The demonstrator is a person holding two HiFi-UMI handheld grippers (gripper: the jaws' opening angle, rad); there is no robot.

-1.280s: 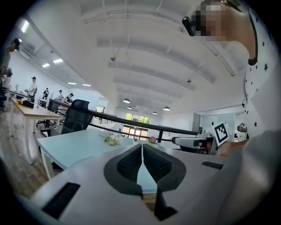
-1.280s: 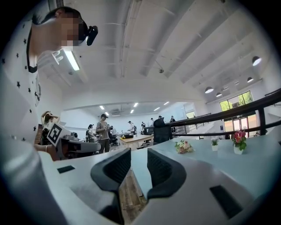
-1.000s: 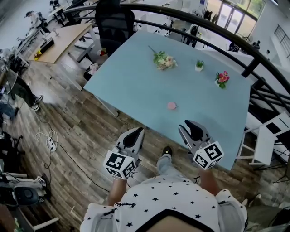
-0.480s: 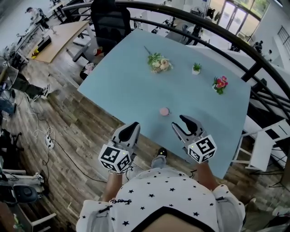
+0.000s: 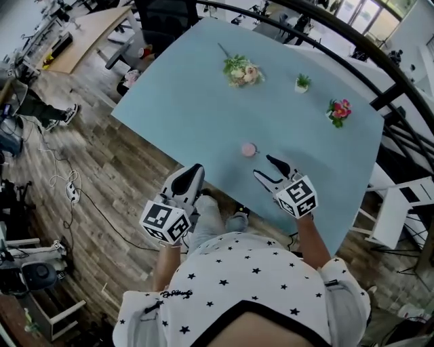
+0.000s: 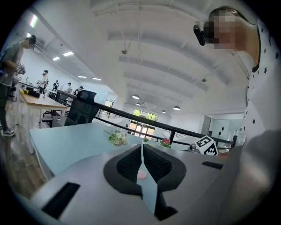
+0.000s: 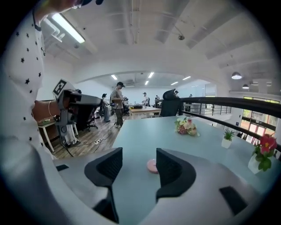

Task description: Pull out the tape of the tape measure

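A small round pink tape measure (image 5: pixel 249 150) lies on the light blue table (image 5: pixel 196 95) near its front edge. My right gripper (image 5: pixel 264 167) hovers over the table just short of it. Its jaws have just been opening and now stand open, with nothing between them. In the right gripper view the tape measure (image 7: pixel 152 165) shows beyond the gap of the right gripper (image 7: pixel 138 154). My left gripper (image 5: pixel 195 171) is shut and empty at the table's front edge, left of the tape measure. In the left gripper view a sliver of pink tape measure (image 6: pixel 141 175) shows past the shut left gripper (image 6: pixel 142 147).
A bouquet (image 5: pixel 241 71), a small potted plant (image 5: pixel 302 83) and a pot of pink flowers (image 5: pixel 338 110) stand at the far side of the table. A black office chair (image 5: pixel 163 20) is behind the far left corner, a white chair (image 5: pixel 386 217) is on the right, and a dark railing (image 5: pixel 380 64) runs behind.
Both grippers moved forward to the table's front edge. The right one came down over the table towards the tape measure and its jaws spread wider. The left stayed shut.
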